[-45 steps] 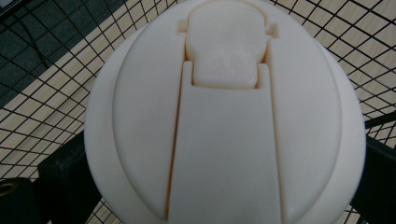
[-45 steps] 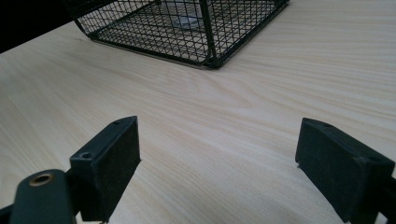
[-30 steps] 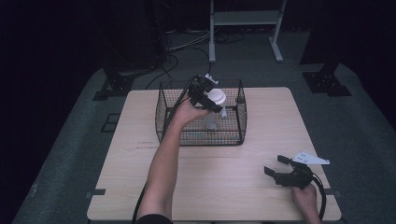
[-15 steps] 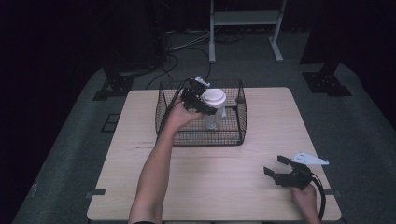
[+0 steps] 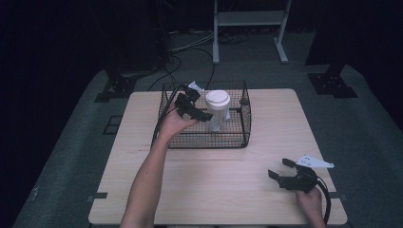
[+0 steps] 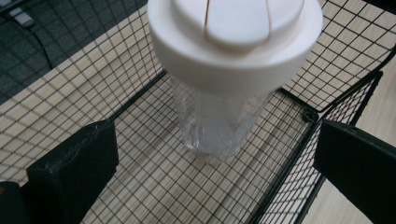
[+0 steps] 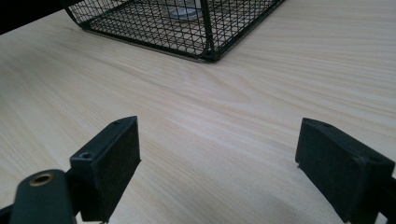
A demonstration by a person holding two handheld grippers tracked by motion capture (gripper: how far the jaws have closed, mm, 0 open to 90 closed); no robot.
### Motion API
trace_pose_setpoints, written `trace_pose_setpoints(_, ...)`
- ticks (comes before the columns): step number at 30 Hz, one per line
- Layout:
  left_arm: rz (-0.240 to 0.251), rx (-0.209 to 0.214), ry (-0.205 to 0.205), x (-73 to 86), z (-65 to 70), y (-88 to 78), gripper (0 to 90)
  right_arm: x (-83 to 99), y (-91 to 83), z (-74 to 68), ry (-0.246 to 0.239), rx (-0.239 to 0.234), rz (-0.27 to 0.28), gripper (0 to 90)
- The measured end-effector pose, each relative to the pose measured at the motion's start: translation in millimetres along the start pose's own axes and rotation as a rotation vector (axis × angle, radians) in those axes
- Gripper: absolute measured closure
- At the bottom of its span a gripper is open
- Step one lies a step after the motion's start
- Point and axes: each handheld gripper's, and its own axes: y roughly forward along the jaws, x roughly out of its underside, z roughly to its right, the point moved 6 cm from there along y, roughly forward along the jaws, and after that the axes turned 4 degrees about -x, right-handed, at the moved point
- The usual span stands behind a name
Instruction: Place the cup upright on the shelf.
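Left tool (image 5: 205,115) gaping beside capped bottle (image 5: 218,110) inside wire basket (image 5: 244,121); right tool (image 5: 280,170) wide open, empty, over bench (image 5: 266,118).

We saw a dim high view, the table (image 5: 266,137) lit from above, dark surroundings, soft grain, gripper views brighter, the near jaws slightly blurred.

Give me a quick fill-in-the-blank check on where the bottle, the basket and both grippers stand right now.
1. The clear bottle with the white lid stands inside the wire ____.
2. The left gripper is beside the bottle with its jaws ____.
3. The right gripper hovers over the bare wooden ____, its jaws open.
4. The bottle stands ____, lid on top.

Missing words: basket; open; table; upright
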Motion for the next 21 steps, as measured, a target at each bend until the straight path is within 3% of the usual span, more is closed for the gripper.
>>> trace_pose_setpoints(12,-0.002,-0.022,-0.010,26.3,-7.2,-22.8,0.0,0.7,0.3,0.3,0.002,0.018,-0.010,12.9)
trace_pose_setpoints(18,0.029,-0.029,-0.013,35.0,-8.4,-40.9,0.0,1.0,0.7,0.0,-0.005,0.025,-0.015,12.9)
trace_pose_setpoints(21,0.068,-0.032,-0.026,39.0,-8.6,-50.6,0.0,0.8,0.6,0.3,-0.006,0.026,-0.012,12.9)
